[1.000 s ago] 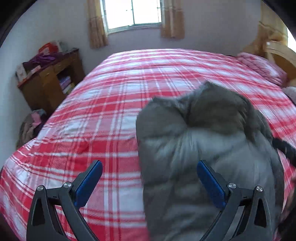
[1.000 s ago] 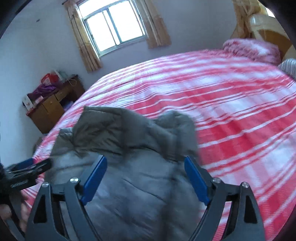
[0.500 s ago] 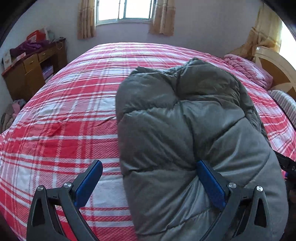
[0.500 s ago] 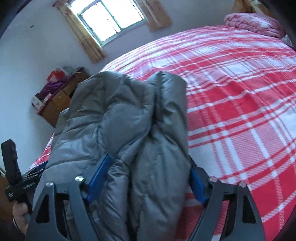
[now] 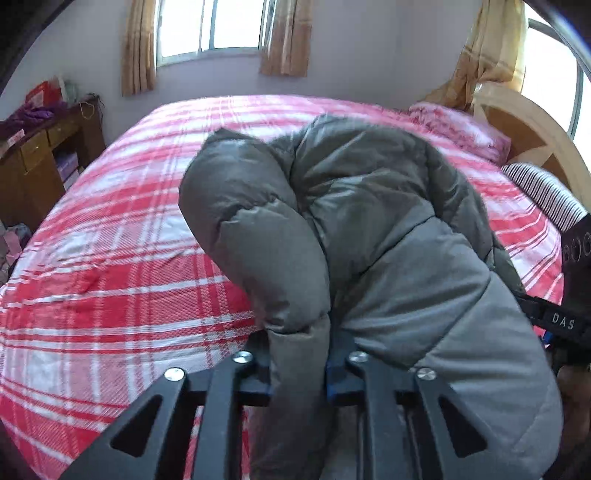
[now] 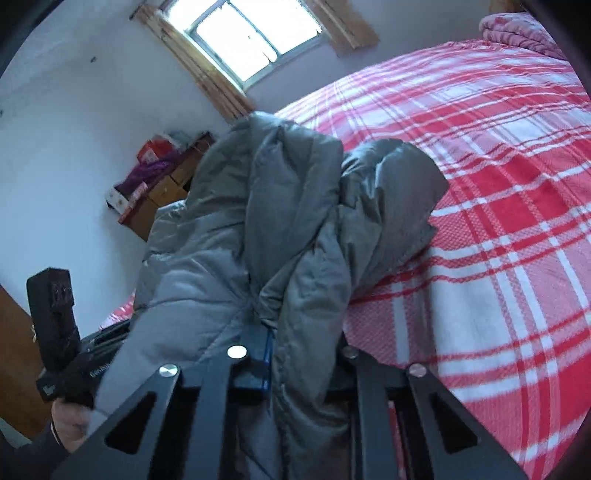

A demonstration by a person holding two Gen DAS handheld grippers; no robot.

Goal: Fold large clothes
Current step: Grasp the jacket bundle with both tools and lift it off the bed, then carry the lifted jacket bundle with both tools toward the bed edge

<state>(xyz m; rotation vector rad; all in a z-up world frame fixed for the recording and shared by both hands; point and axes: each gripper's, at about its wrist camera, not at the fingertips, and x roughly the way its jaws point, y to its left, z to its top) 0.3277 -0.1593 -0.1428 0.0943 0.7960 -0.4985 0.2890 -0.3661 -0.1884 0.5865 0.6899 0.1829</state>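
Observation:
A grey puffer jacket [image 5: 369,229] is bunched up at the near edge of the red and white plaid bed [image 5: 122,229]. My left gripper [image 5: 299,369] is shut on a fold of the jacket at its near left edge. My right gripper [image 6: 304,354] is shut on another fold of the jacket [image 6: 280,221], at its near right side. The jacket rises in a hump between the two grippers, its far part drooping onto the bed. The right gripper's body [image 5: 569,295] shows at the right edge of the left wrist view; the left gripper's body [image 6: 59,332] shows at the left of the right wrist view.
A wooden cabinet [image 5: 40,155] with clutter stands left of the bed. A window with curtains [image 5: 210,33] is on the far wall. A pink folded blanket [image 5: 458,125], a striped pillow [image 5: 543,195] and a wooden headboard [image 5: 532,129] are at the right.
Both grippers were open around the jacket; now both have closed on folds of it. The jacket has bunched higher and closer to the cameras.

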